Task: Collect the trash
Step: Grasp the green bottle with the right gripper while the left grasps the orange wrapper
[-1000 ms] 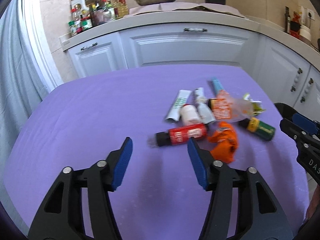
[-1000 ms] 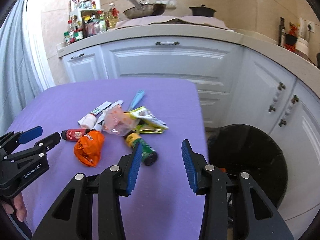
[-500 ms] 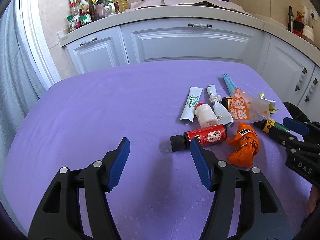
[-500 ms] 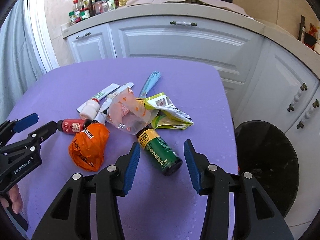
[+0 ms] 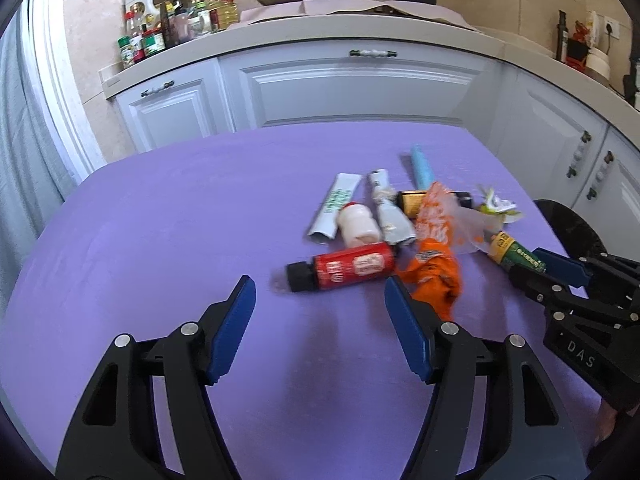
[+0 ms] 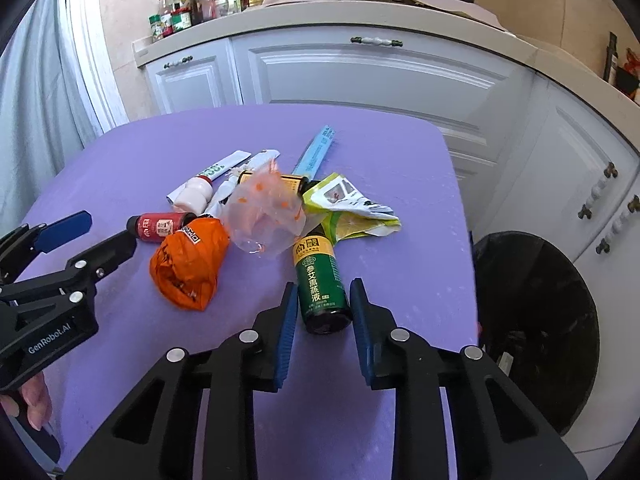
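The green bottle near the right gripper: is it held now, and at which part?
The right gripper, whose jaws have just been closing, has the green bottle between its pads at the base end; contact cannot be told. The left gripper holds nothing.

"GenRobot.AI", seemingly, on left gripper (image 6: 104, 236)

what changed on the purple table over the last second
The right gripper came in over the green bottle and its jaws have just been closing around the bottle's base, pads close to its sides or just touching. The left gripper has been opening, nothing between its jaws, short of the red bottle. The trash pile lies as before.
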